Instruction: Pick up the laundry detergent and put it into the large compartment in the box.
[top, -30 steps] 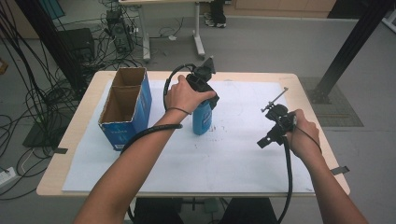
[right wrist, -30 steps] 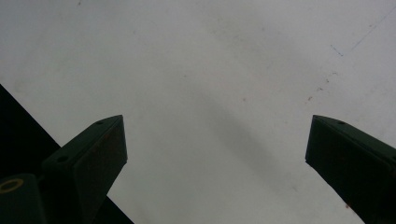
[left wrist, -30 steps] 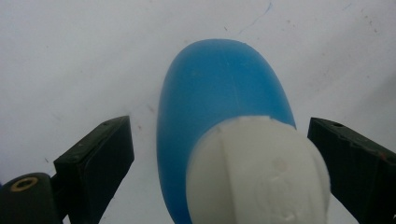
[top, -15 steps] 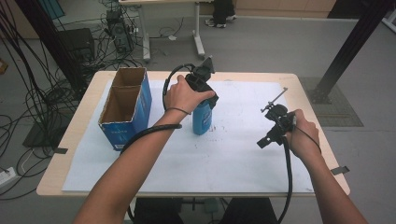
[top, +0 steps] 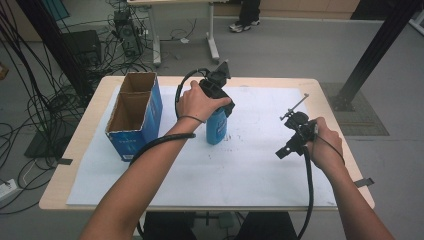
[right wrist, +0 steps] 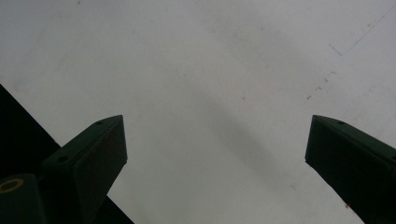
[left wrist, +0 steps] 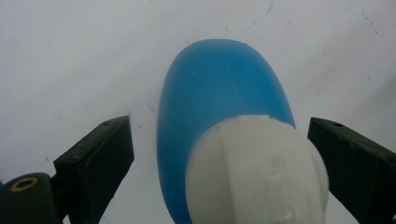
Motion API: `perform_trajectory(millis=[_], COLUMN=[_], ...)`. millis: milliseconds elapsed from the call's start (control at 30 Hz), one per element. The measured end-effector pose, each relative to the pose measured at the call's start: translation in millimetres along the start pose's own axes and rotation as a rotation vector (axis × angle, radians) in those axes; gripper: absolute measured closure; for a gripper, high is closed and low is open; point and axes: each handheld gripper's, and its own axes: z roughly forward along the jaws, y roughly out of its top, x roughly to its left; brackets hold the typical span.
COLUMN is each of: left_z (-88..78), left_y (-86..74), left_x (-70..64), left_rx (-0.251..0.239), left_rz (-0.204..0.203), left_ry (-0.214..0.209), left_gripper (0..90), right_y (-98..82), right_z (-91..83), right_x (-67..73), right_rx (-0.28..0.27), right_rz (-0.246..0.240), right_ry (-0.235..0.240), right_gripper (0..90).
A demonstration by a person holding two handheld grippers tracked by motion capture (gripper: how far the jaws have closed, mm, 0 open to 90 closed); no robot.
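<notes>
Nothing has shifted since the earlier frames: both hands and the bottle sit exactly where they were.

At the left of the white sheet (top: 260, 165) on the table stands an open blue cardboard box (top: 134, 117) with two compartments; nothing can be seen inside them. Just to its right, near the middle of the sheet, a blue bottle (top: 216, 129) with a white cap (left wrist: 257, 172) stands upright. The left gripper (top: 220, 102) hangs directly over it, pointing down. Its jaws are spread wide, one on each side of the cap; there is a clear gap on the left, while the right jaw stands very close to the cap. Nothing is gripped. Well apart, toward the right edge, the right gripper (top: 289, 146) hovers over bare sheet with its jaws wide apart and nothing between them.

The likely risk: the bottle is tall and narrow, and the cap sits off-centre between the jaws, nearer the right one. If they close from here, one pad may touch first and push the bottle over, or slip on the rounded cap.

From above, the hand hides how the jaws meet the bottle; the left gripper view gives that spacing. The box and the distance between the hands are seen from above.
</notes>
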Motion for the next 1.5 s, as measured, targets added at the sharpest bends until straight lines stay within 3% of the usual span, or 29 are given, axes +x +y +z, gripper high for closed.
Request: perform_trajectory(millis=[1500], left_z=[-3.4], left_y=[1.8], left_x=[-1.0], left_rx=[-0.001], left_rz=[-0.007], left_ry=[0.009], left_gripper=[8.9], right_y=[1.5], right_z=[-1.1], right_x=[1.2], right_rx=[0.005], right_rz=[-0.006], right_ry=[-0.011], right_gripper=[5.0])
